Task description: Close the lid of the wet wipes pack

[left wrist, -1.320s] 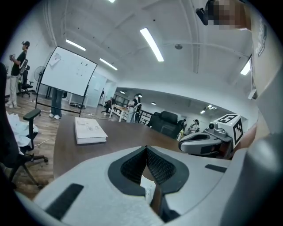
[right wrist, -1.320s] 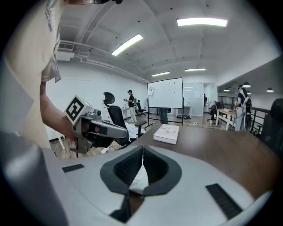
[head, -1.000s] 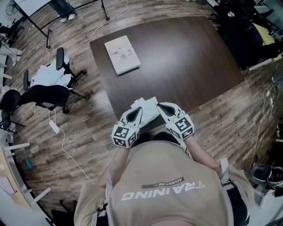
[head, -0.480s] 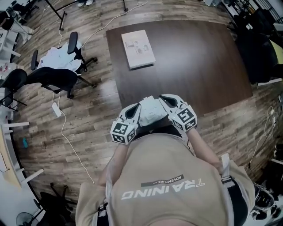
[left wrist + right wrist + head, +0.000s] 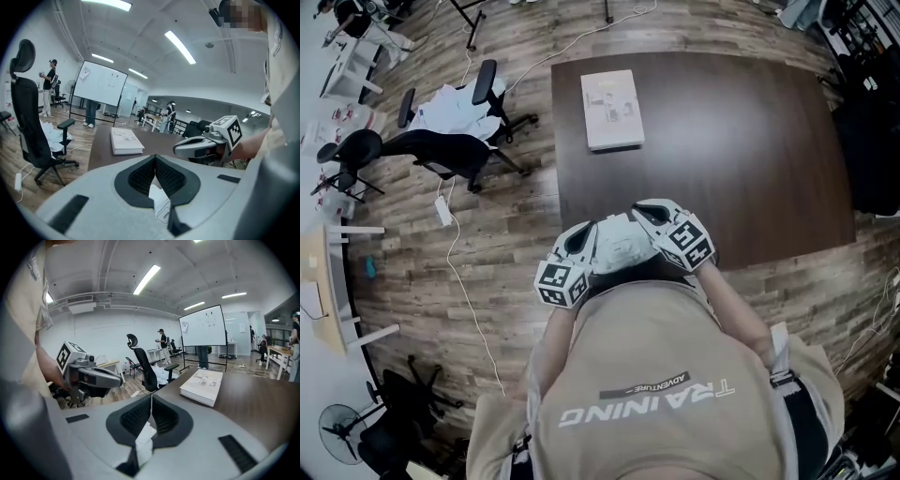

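Head view, grippers: two, the left gripper (image 5: 589, 236) and the right gripper (image 5: 643, 214), side by side at the near edge of one dark bench (image 5: 750, 150).
Head view, pack: one white wet wipes pack (image 5: 622, 242), caught between the two grippers at that edge.
Head view, bench top: one white book (image 5: 612, 110) near the far side, well apart from the pack.
Left gripper view: fingers clenched on a white flap of the pack printed "OPEN"; one office chair (image 5: 28, 117) and one whiteboard (image 5: 101, 86) beyond.
Right gripper view: fingers clenched on a thin white edge of the pack; the left gripper shows alongside, the book ahead.
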